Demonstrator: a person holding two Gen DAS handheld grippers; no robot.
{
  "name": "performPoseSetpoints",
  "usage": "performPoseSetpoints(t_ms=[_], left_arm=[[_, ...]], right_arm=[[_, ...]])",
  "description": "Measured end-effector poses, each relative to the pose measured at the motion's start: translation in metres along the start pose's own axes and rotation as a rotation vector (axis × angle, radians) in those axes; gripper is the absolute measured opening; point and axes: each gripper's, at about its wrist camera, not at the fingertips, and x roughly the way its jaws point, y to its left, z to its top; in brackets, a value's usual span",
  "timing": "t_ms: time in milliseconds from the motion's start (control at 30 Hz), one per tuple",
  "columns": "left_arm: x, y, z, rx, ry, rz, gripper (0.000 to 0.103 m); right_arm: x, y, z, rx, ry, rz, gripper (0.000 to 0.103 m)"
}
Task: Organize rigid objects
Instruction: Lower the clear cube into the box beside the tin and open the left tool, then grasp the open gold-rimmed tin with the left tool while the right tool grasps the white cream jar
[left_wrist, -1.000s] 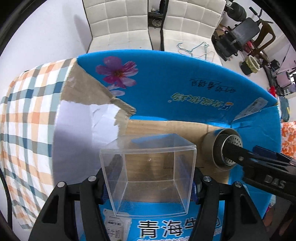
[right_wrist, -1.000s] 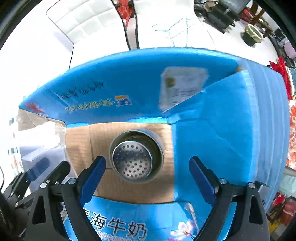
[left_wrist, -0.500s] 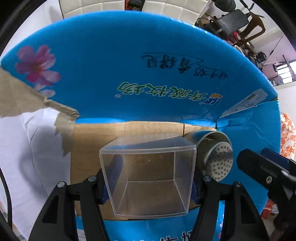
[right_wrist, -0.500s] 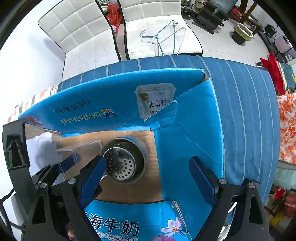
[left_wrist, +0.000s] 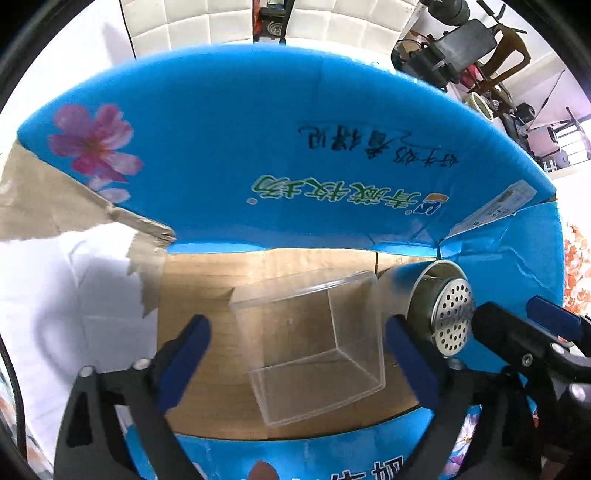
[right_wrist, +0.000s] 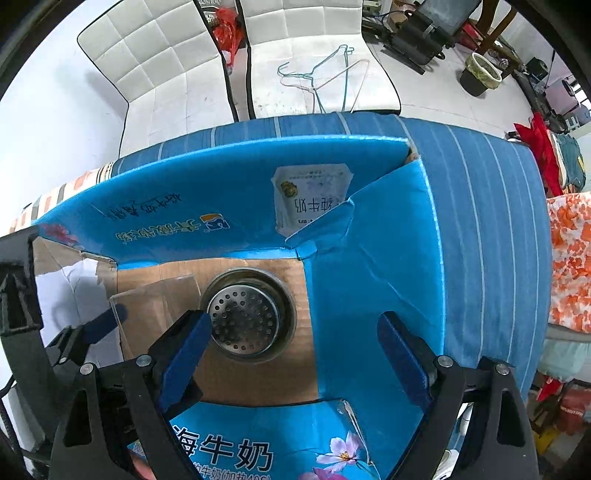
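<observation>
A clear plastic box (left_wrist: 314, 343) lies tilted on the brown floor of an open blue cardboard box (left_wrist: 280, 155). My left gripper (left_wrist: 295, 354) is open, its blue pads on either side of the clear box and apart from it. A steel strainer cup (left_wrist: 443, 314) lies next to the clear box on its right. In the right wrist view the strainer cup (right_wrist: 247, 314) sits on the box floor (right_wrist: 258, 373) and the clear box (right_wrist: 155, 302) shows at its left. My right gripper (right_wrist: 291, 354) is open and empty above the strainer.
The blue box's flaps stand up on the far and right sides (right_wrist: 369, 280). It rests on a blue striped cloth (right_wrist: 480, 206). White chairs (right_wrist: 177, 70) with wire hangers (right_wrist: 325, 77) stand behind. The left gripper's finger (right_wrist: 99, 325) shows at the left.
My left gripper has opened and let go of the clear box, which now lies tilted on the box floor. My right gripper has drawn back, staying open.
</observation>
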Motion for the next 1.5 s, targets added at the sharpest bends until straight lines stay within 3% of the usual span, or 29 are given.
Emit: performPoseSetpoints(t_ms=[267, 500, 1000, 1267, 1400, 1500], left_arm=[[-0.042, 0.014, -0.019, -0.038, -0.079, 0.082, 0.101], [-0.077, 0.025, -0.048, -0.043, -0.170, 0.231, 0.101], [-0.156, -0.023, -0.113, -0.001, -0.318, 0.290, 0.101], [-0.185, -0.068, -0.157, 0.010, -0.357, 0.266, 0.101], [-0.166, -0.110, -0.175, 0.064, -0.329, 0.235, 0.101], [-0.131, -0.149, -0.184, 0.121, -0.251, 0.186, 0.101]], right_arm=[[-0.031, 0.002, -0.016, -0.040, -0.054, 0.002, 0.094], [-0.053, 0.002, -0.055, -0.062, -0.078, 0.030, 0.094], [-0.128, -0.033, -0.144, -0.131, -0.167, 0.145, 0.093], [-0.150, -0.109, -0.186, -0.090, -0.192, 0.201, 0.094], [-0.129, -0.175, -0.201, -0.004, -0.145, 0.171, 0.094], [-0.101, -0.236, -0.211, 0.108, -0.086, 0.154, 0.094]])
